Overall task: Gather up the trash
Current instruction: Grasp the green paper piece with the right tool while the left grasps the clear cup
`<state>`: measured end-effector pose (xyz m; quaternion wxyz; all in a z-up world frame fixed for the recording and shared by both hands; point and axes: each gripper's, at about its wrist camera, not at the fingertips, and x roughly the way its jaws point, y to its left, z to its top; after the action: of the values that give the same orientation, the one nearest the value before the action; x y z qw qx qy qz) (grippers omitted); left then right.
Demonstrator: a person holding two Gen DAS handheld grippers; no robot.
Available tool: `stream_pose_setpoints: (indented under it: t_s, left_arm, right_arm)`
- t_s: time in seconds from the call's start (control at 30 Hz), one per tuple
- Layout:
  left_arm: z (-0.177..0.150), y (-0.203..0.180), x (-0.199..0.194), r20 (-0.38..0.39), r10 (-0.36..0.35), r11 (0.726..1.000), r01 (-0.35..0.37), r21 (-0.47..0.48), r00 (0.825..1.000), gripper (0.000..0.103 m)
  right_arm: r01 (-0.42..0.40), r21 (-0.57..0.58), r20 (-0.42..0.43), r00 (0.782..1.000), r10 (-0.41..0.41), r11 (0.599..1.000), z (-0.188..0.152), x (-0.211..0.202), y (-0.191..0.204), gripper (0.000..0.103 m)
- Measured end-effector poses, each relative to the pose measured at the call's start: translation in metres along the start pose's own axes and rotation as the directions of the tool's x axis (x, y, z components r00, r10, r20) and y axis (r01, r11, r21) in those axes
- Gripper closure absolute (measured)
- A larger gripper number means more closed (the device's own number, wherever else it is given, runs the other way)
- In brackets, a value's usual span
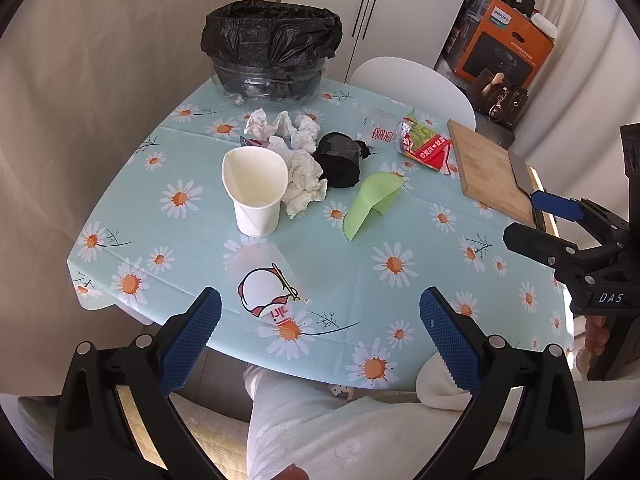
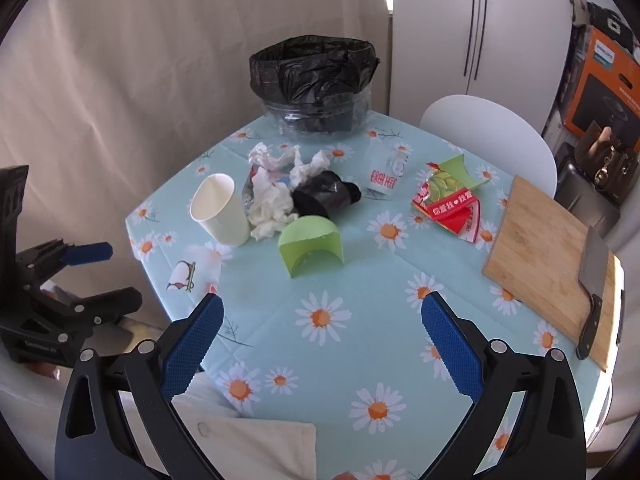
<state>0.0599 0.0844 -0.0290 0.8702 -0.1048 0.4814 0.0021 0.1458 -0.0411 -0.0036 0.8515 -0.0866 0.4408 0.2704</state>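
Trash litters the daisy tablecloth [image 1: 192, 224]: a white paper cup [image 1: 256, 192] [image 2: 220, 212], crumpled tissues [image 1: 302, 180] [image 2: 272, 204], a black plastic wad [image 1: 340, 156] [image 2: 324, 196], a folded green paper [image 1: 372, 200] [image 2: 312, 244], a red-green wrapper [image 1: 424, 144] [image 2: 448, 200] and a clear cup with red print [image 1: 376, 128] [image 2: 386, 172]. A clear cartoon-printed cup [image 1: 264, 280] [image 2: 196, 268] lies near the front edge, just ahead of my open, empty left gripper [image 1: 320, 320] [image 2: 120, 276]. My right gripper [image 2: 322, 320] [image 1: 520, 220] hovers open and empty over the table's right front. A black-lined bin [image 1: 272, 52] [image 2: 316, 80] stands at the back.
A wooden cutting board [image 1: 496, 172] [image 2: 540, 256] with a cleaver [image 2: 592, 280] lies on the table's right side. Behind the table stands a white chair [image 2: 488, 136], with an orange box [image 1: 504, 48] and bags beyond it. A person's white-clad legs [image 1: 320, 420] are below the front edge.
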Motion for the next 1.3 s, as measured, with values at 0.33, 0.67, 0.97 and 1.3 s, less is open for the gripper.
stream_pose_setpoints:
  t_s: [0.33, 0.67, 0.97, 1.3]
  left_arm:
    - [0.008, 0.022, 0.027, -0.082, -0.059, 0.995, 0.052, -0.082, 0.995, 0.006]
    - [0.018, 0.039, 0.060, -0.140, -0.050, 0.994, 0.036, -0.099, 0.989, 0.006]
    - [0.017, 0.038, 0.098, -0.217, -0.031, 0.998, 0.019, -0.059, 0.976, 0.006]
    - [0.008, 0.055, 0.137, -0.299, -0.044, 0.992, 0.007, -0.126, 0.953, 0.006]
  right_arm:
    - [-0.049, -0.026, -0.058, 0.997, 0.048, 0.998, 0.018, 0.042, 0.003, 0.008]
    - [-0.068, -0.058, -0.072, 0.995, 0.064, 0.996, 0.028, 0.084, 0.006, 0.008]
    - [-0.068, -0.074, -0.124, 0.991, 0.059, 0.995, 0.033, 0.125, 0.007, 0.008]
    - [-0.062, -0.079, -0.149, 0.988, 0.050, 0.995, 0.035, 0.162, 0.008, 0.009]
